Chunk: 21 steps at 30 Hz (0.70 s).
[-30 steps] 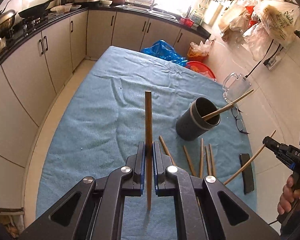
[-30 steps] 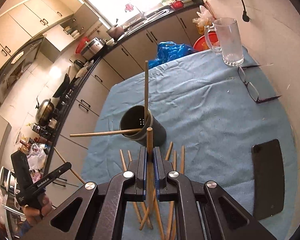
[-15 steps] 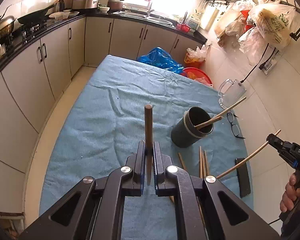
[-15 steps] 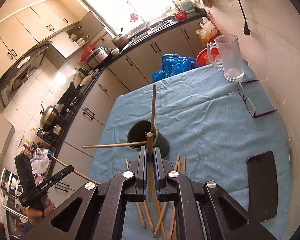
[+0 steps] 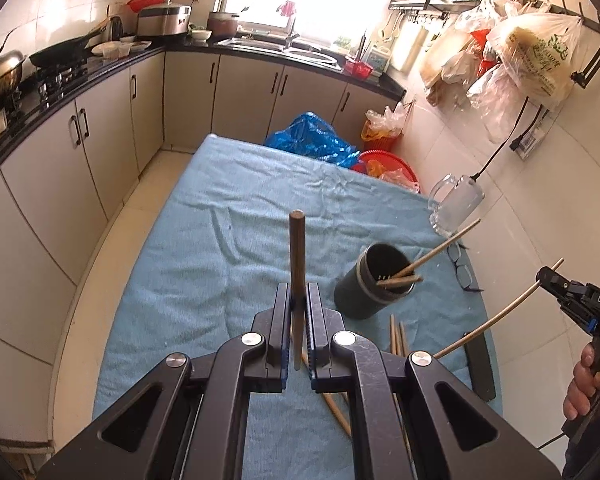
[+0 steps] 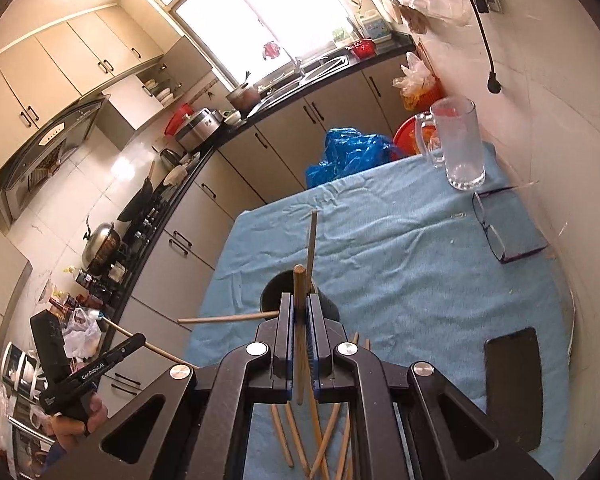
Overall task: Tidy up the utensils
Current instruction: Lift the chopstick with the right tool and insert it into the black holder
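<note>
Above the blue cloth [image 5: 204, 264], each gripper clamps one chopstick: the left gripper [image 5: 299, 312] holds a dark chopstick [image 5: 297, 256], the right gripper [image 6: 299, 320] a paler one [image 6: 299, 320]. The dark holder [image 5: 364, 292] stands just ahead, two sticks already inside; loose chopsticks [image 6: 300, 436] lie beneath. Risk: a stick pivoting between narrow pads, or its tip striking the rim and tipping the holder.

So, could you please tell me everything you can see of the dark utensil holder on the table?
The utensil holder is a dark, matte cylinder with a paler band just under its open rim. It stands upright on the blue cloth, right of centre in the left wrist view. Two wooden chopsticks lean out of it, resting on the rim. More chopsticks lie loose on the cloth close beside its base. Neither claw touches it.
</note>
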Available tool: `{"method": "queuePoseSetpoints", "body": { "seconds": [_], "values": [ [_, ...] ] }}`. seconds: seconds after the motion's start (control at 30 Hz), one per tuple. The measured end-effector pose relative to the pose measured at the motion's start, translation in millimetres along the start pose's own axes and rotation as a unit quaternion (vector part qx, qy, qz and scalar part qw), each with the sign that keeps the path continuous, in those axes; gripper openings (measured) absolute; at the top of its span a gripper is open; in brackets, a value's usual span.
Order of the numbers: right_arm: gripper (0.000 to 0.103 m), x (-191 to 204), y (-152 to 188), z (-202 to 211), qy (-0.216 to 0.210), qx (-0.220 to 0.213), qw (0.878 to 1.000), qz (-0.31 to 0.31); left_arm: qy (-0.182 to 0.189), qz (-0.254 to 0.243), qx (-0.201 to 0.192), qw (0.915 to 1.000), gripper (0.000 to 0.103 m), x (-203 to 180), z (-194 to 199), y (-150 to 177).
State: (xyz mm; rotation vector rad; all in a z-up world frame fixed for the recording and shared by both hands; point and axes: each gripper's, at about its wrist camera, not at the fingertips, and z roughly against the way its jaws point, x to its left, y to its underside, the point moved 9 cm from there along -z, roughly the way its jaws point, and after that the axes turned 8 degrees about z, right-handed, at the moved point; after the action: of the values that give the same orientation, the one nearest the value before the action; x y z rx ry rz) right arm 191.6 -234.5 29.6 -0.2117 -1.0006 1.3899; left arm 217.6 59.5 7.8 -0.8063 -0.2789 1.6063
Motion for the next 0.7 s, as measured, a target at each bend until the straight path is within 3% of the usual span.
{"method": "queuePoseSetpoints", "body": {
  "seconds": [0.33, 0.7],
  "values": [
    [0.007, 8, -32, 7, -0.002, -0.026, 1.0, 0.001, 0.027, -0.015, -0.022, 0.9993, 0.006, -24, 11, -45],
    [0.007, 11, -57, 9, 0.007, -0.046, 0.999, 0.004, 0.087, -0.033, -0.015, 0.9955, 0.006, -61, 32, -35]
  ]
}}
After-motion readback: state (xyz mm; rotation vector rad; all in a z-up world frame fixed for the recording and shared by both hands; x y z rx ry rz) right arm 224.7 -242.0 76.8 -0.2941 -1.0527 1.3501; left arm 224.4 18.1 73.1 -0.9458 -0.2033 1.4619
